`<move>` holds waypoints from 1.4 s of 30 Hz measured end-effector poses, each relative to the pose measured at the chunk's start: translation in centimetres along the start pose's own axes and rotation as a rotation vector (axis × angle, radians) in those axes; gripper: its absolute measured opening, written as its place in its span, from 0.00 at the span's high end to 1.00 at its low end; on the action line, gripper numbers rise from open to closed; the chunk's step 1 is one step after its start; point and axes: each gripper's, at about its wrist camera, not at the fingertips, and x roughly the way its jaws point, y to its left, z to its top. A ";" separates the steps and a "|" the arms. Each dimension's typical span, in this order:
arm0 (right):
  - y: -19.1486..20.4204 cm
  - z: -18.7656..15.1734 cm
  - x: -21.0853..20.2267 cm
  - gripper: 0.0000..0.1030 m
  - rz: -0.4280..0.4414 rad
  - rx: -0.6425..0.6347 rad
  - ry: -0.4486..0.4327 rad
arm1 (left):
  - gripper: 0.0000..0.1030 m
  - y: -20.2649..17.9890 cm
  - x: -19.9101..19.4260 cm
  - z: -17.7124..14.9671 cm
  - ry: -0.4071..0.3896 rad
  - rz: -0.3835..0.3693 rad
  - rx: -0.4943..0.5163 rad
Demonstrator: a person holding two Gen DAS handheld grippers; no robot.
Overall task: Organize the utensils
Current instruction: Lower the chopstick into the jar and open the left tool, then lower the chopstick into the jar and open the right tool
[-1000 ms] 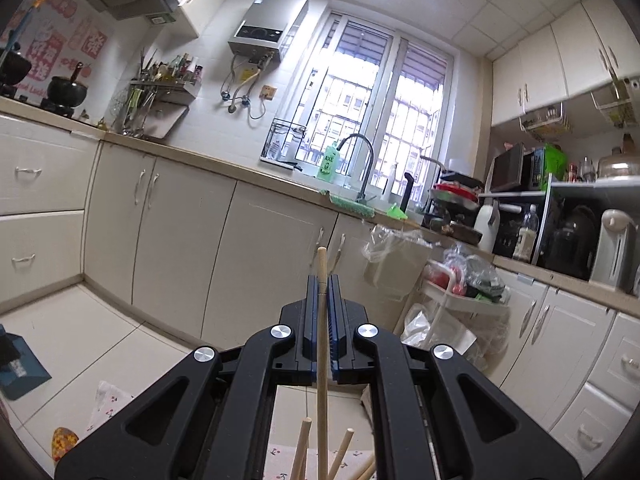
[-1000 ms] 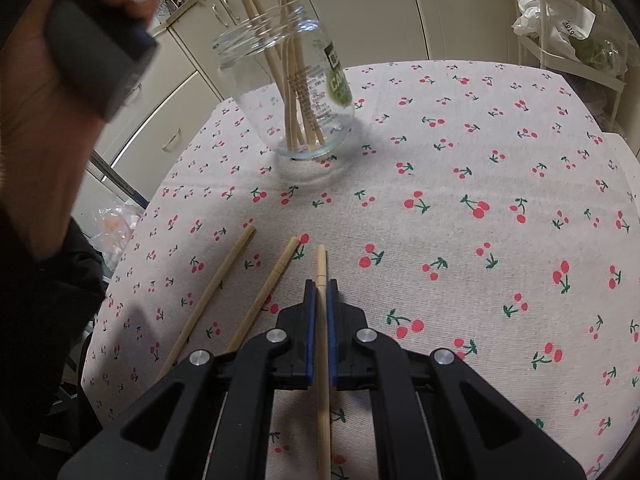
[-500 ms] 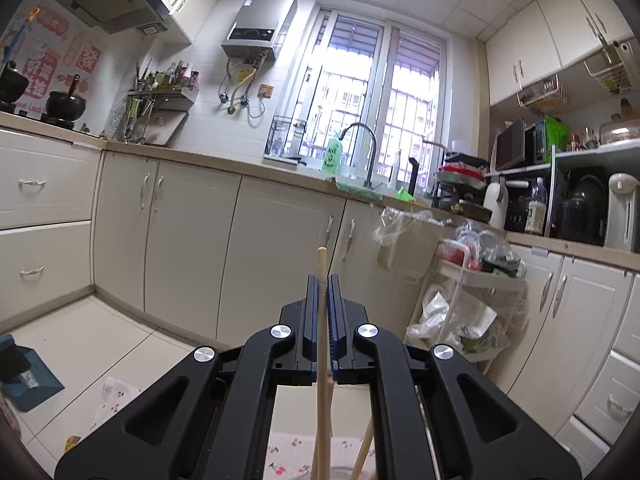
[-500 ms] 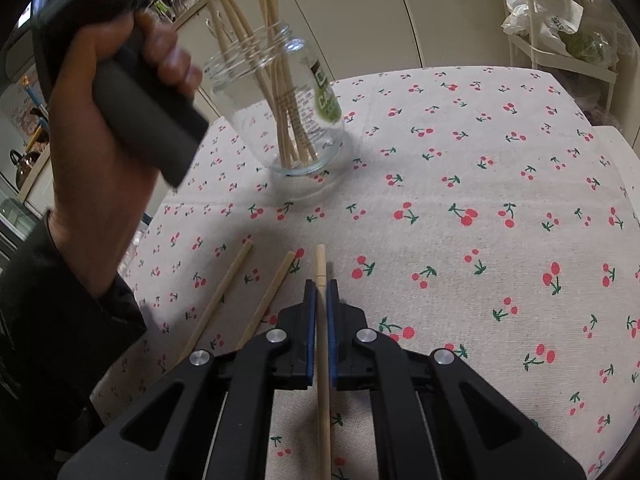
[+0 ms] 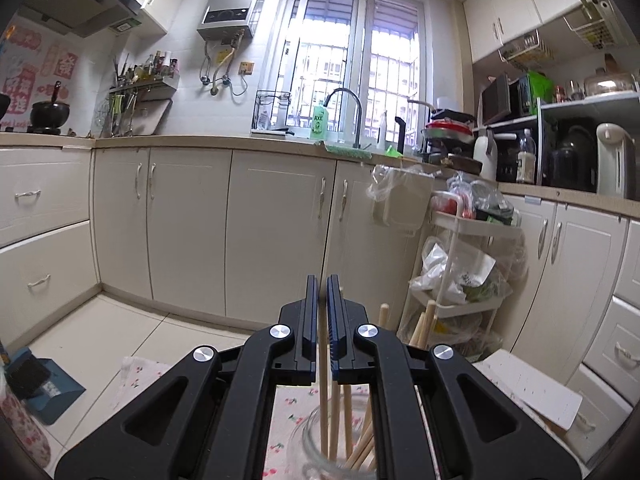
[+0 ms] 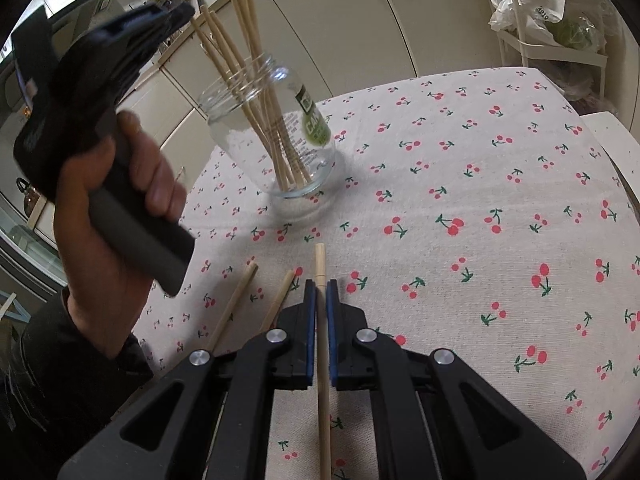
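A glass jar (image 6: 276,136) with a green label stands on the cherry-print tablecloth (image 6: 480,200) and holds several wooden chopsticks. My left gripper (image 5: 322,278) hangs just above the jar (image 5: 320,448), shut on a chopstick (image 5: 322,360) that runs down into the jar's mouth. In the right wrist view the left gripper (image 6: 182,12) sits at the upper left, beside the tops of the sticks. My right gripper (image 6: 320,282) is shut on another chopstick (image 6: 319,264), low over the cloth. Two more chopsticks (image 6: 236,304) (image 6: 280,300) lie on the cloth to its left.
A person's hand (image 6: 120,184) grips the left gripper's handle. Behind the table stand cream kitchen cabinets (image 5: 192,232) and a white trolley (image 5: 460,260) stuffed with plastic bags. The table's rounded far edge (image 6: 580,92) borders a white board (image 5: 528,384).
The left gripper has sunk toward the jar with its chopstick, whose top no longer sticks out above the fingertips. The jar's mouth has come into its view. The right gripper has kept still.
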 end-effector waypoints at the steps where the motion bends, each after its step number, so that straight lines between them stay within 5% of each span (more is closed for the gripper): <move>1: 0.0 0.0 -0.1 0.94 0.002 0.002 -0.002 | 0.96 -0.1 -0.2 -0.1 0.012 -0.001 0.014; 10: -1.1 0.7 -2.1 0.94 0.047 0.055 -0.111 | 0.91 0.5 -3.1 -1.2 0.075 -0.010 0.045; 15: -1.1 1.2 -4.0 0.94 0.097 0.076 -0.233 | 0.56 2.9 -6.5 -2.7 0.113 0.021 -0.004; 20: 0.8 2.4 -6.9 0.94 0.091 0.032 -0.395 | 0.48 5.8 -8.8 -4.9 0.167 0.050 -0.077; 30: 6.6 7.9 -11.4 0.94 0.081 -0.088 -0.682 | 0.38 10.0 -10.1 -8.1 0.230 0.081 -0.216; 42: 9.4 12.7 -11.9 0.94 0.053 -0.165 -0.757 | 0.36 11.1 -9.7 -8.8 0.231 0.077 -0.277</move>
